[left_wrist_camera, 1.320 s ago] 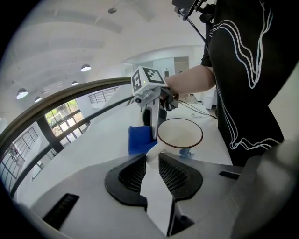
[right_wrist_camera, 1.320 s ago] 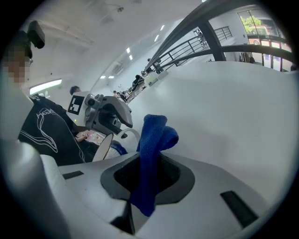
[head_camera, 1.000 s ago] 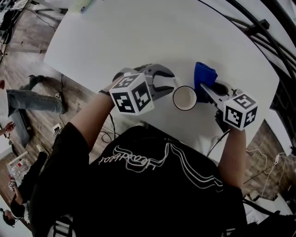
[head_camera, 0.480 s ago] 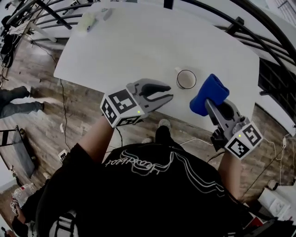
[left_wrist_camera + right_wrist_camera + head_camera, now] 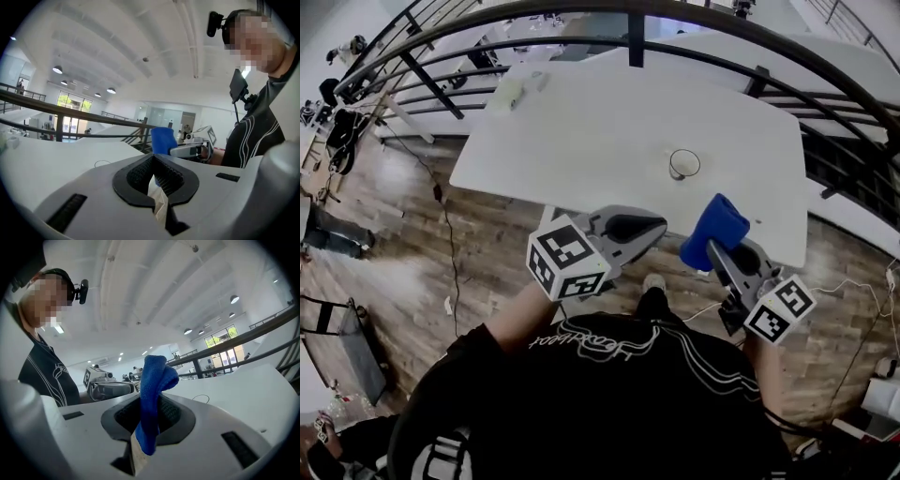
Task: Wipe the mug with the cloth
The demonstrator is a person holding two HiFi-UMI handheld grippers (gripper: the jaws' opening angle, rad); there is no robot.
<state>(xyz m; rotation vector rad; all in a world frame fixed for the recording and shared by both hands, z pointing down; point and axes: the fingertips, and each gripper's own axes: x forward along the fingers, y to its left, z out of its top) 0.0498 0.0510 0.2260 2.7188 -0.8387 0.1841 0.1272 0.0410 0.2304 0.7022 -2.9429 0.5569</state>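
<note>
The white mug (image 5: 683, 164) stands upright on the white table (image 5: 581, 141), near its front right part. Both grippers are held off the table's front edge, well short of the mug. My left gripper (image 5: 660, 228) has just closed its jaws and is shut with nothing between them (image 5: 153, 157). My right gripper (image 5: 711, 247) is shut on the blue cloth (image 5: 714, 231), which sticks up from its jaws (image 5: 151, 380). The left gripper view shows the cloth (image 5: 161, 139) and the mug's rim (image 5: 102, 164) faintly.
A dark metal railing (image 5: 628, 28) curves round the far and right sides of the table. Small pale items (image 5: 506, 94) lie at the table's far left corner. Wooden floor with cables (image 5: 441, 225) runs along the left, below the table's front edge.
Both grippers have risen and drawn back from the mug, past the table's front edge. The left jaws went from open beside the mug to shut. The cloth came along in the right gripper.
</note>
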